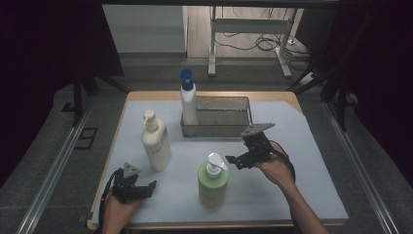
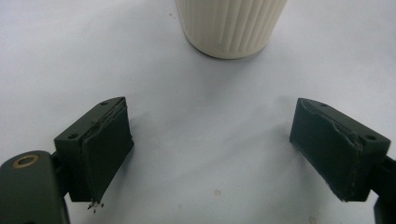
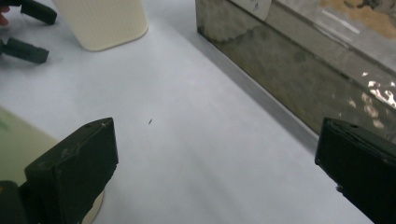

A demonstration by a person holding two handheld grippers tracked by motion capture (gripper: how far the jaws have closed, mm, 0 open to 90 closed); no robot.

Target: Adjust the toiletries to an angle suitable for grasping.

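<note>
Left gripper [image 1: 146,187]: jaws spread wide, nothing between them; low on the white sheet [image 1: 292,195], near the table's front left edge.
Cream pump bottle [image 1: 156,144]: upright, just ahead of the left gripper and apart from it; ribbed base seen beyond the open jaws in the left gripper view [image 2: 231,25]; no print legible.
Green pump bottle [image 1: 213,183]: upright, white pump head; between the two grippers, just beside the right gripper's jaw tips, not touching; its edge sits at the near jaw in the right gripper view [image 3: 18,144]; label wording too blurred to read.
Blue-capped white bottle [image 1: 188,102]: upright in the left end of the tray, well beyond both grippers; no writing readable.
Metal tray [image 1: 238,129]: just ahead of the right gripper.
Right gripper [image 1: 233,161]: jaws fully apart, holding nothing, pointing towards the green pump bottle.
</note>
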